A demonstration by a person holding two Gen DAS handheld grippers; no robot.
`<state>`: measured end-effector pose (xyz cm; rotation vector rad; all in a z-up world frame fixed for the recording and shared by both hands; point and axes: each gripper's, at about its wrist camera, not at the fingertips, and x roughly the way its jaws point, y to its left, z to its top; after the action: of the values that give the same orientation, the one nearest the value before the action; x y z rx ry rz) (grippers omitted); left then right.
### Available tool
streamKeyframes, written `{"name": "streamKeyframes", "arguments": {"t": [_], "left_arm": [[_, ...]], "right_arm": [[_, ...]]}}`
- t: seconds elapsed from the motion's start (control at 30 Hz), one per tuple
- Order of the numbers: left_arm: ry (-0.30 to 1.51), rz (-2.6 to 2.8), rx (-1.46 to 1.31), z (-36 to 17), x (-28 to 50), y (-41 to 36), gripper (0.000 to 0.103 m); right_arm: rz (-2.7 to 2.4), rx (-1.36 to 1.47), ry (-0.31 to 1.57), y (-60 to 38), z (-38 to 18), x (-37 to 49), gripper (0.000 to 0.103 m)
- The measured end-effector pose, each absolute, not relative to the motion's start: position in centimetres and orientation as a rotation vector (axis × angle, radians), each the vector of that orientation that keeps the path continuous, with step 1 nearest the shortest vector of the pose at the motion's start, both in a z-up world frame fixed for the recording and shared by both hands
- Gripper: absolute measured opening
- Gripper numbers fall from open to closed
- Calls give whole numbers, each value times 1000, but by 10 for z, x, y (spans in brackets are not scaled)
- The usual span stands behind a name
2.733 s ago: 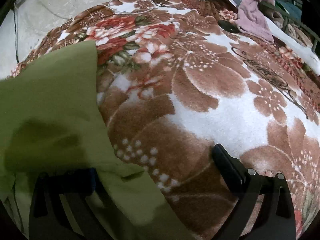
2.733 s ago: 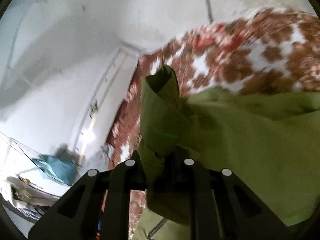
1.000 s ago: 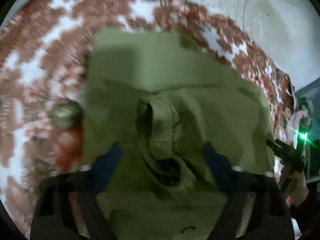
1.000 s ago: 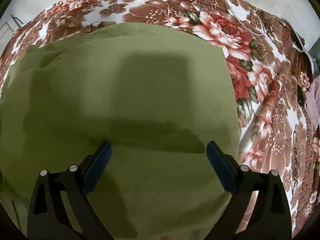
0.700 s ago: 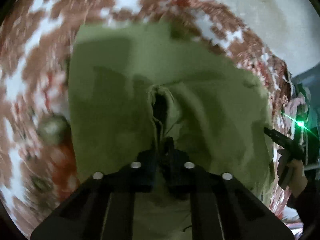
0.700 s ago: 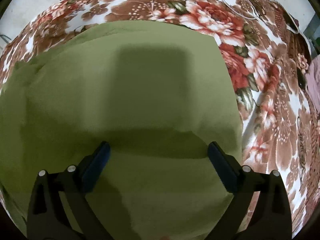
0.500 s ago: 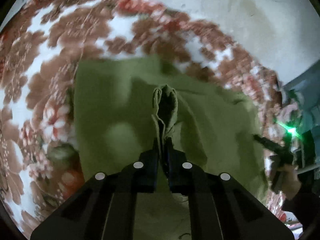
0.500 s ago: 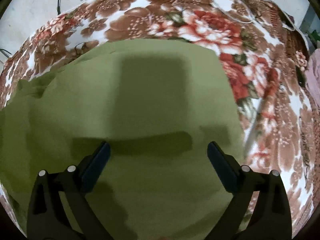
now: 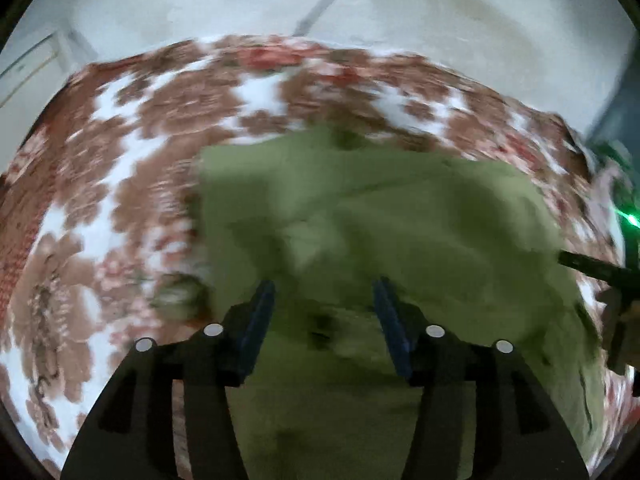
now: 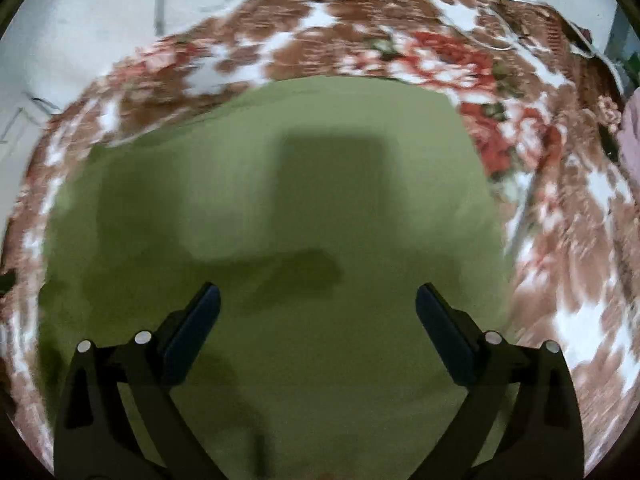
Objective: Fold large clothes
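Observation:
An olive green garment (image 9: 400,216) lies folded on a floral blanket (image 9: 120,160). My left gripper (image 9: 324,292) hovers over its rumpled near part; its jaws are opening and no cloth is pinched between the blue pads. In the right wrist view the same green garment (image 10: 280,200) spreads flat and smooth, and my right gripper (image 10: 318,300) stands wide open above it with nothing between its fingers. At the right edge of the left wrist view, the right gripper's dark tip (image 9: 592,268) shows over the garment's side.
The brown, red and white floral blanket (image 10: 560,200) covers the bed all round the garment. A pale wall (image 9: 320,8) rises behind the bed. A pinkish cloth (image 10: 630,136) lies at the far right edge. A green light (image 9: 632,220) glows at the right.
My left gripper pinched a raised fold of the green garment, lifted it, then let it go and now stands apart. The right gripper stayed open and drew back a little from the cloth.

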<state>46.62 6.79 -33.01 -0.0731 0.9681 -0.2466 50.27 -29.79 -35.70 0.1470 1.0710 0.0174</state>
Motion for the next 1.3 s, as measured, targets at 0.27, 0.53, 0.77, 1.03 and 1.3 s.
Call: {"name": "streamKeyframes", "arguments": {"t": [0.27, 0.53, 0.77, 1.03, 1.3], "left_arm": [[1104, -210, -8, -411, 459, 58, 69], [1015, -203, 16, -350, 363, 89, 81], [1118, -101, -41, -357, 235, 110, 81], [1228, 14, -104, -366, 106, 110, 81], [1317, -7, -125, -393, 50, 110, 81]], "right_arm": [[48, 7, 1114, -266, -407, 490, 98], [81, -83, 1044, -288, -361, 428, 98], [48, -132, 1075, -322, -365, 327, 98], [38, -68, 1136, -376, -371, 227, 98], [-31, -24, 1231, -426, -379, 144, 98]]}}
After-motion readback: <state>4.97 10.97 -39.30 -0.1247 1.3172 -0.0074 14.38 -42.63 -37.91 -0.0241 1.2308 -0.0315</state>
